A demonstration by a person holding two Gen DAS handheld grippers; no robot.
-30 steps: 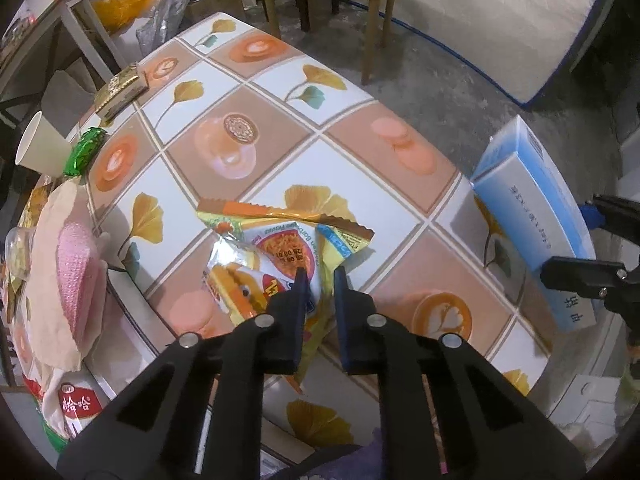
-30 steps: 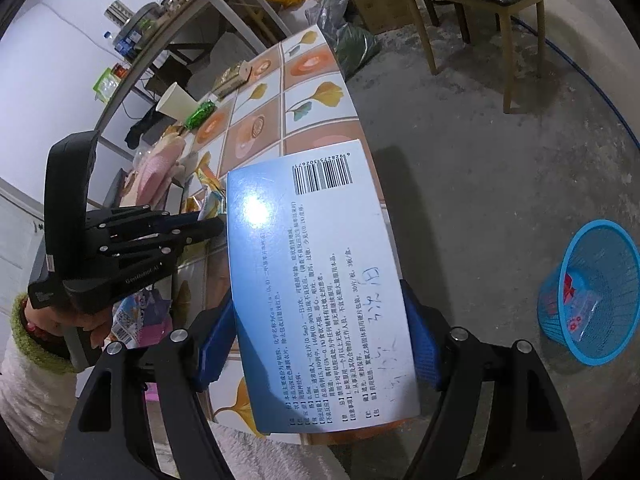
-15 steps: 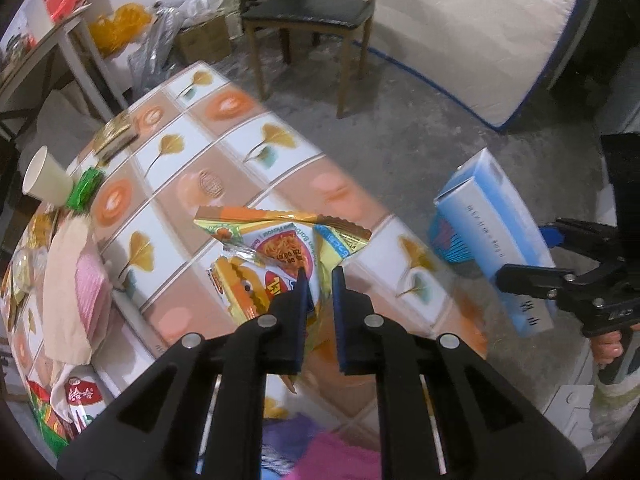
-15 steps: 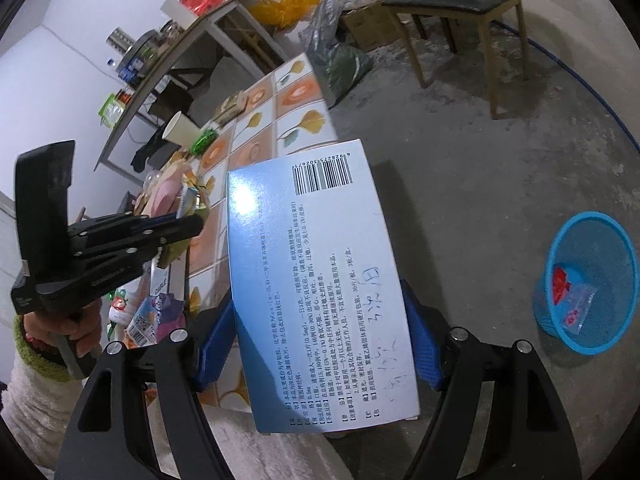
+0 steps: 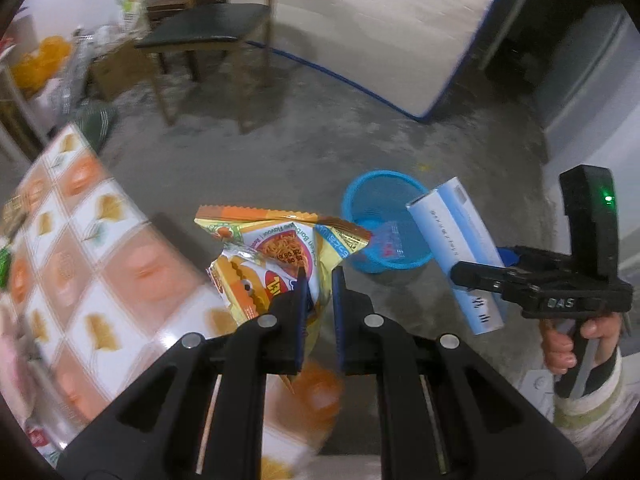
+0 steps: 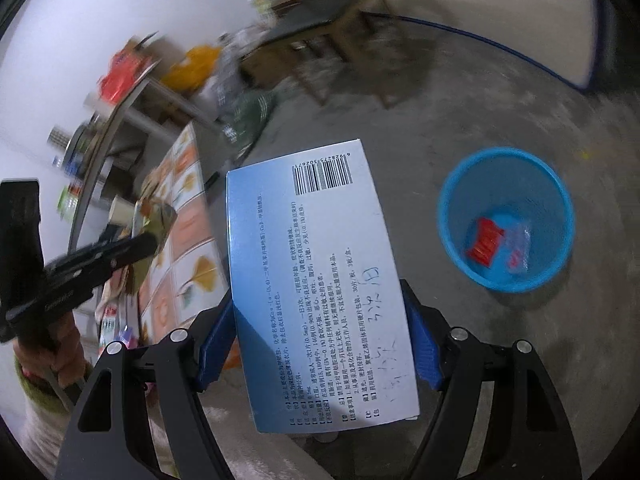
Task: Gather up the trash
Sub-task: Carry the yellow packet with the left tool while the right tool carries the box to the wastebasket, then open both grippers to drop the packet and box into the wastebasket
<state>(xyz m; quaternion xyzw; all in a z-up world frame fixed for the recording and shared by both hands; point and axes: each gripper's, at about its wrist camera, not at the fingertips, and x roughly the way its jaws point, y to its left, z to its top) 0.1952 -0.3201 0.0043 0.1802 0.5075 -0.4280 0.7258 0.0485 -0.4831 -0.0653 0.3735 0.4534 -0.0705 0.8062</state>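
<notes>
Trash now off the table, both loads swung toward the bin.

L gripper [image 5: 318, 276] is pinched tight on the wrapper [image 5: 280, 256]; R gripper [image 6: 320, 344] is clamped wide on the box [image 6: 316, 280]. A sec ago I had both over the table [image 5: 80, 240]; now it's slid to lower left of L view and the bin [image 6: 506, 220] sits mid-right of R view, bigger than before, w/ red scrap inside. In L view the wrapper overlaps the bin's left rim. Drop looks next, I reckon.

Cluttered home storeroom, concrete floor [image 5: 280, 160], chair [image 5: 200, 32]
</notes>
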